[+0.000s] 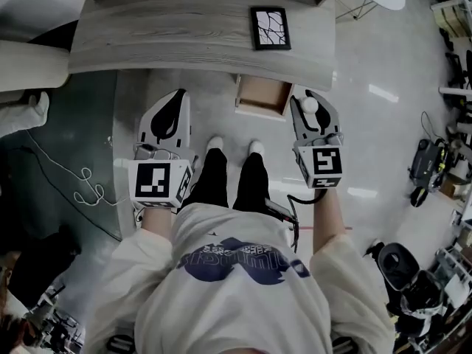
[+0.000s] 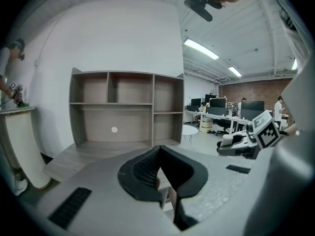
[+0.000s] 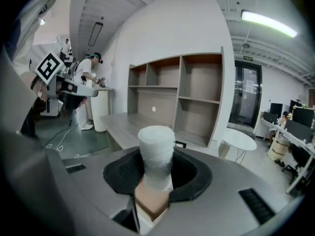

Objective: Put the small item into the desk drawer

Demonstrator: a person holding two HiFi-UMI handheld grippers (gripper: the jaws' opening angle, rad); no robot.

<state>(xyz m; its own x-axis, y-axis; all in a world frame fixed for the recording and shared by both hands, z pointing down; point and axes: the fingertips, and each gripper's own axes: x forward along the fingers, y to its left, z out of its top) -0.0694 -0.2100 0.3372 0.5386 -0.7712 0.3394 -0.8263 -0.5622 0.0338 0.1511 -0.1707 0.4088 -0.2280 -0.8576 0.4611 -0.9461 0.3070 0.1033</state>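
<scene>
Under the desk (image 1: 184, 28) edge, the drawer (image 1: 262, 94) stands open, bare. Right gripper (image 1: 310, 102) clamps the white item (image 3: 156, 151), drawer at its eleven o'clock. Left gripper (image 1: 167, 116) closed, empty. Drop-in remains.

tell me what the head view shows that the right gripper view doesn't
Only the head view: the person's white shoes and black trousers, and the marker cube on the right gripper.
Only the right gripper view: the open-fronted shelf unit standing on the grey wooden desk, a glass door and a ceiling light.
Both: the desk, and the small white item held in the right gripper.
</scene>
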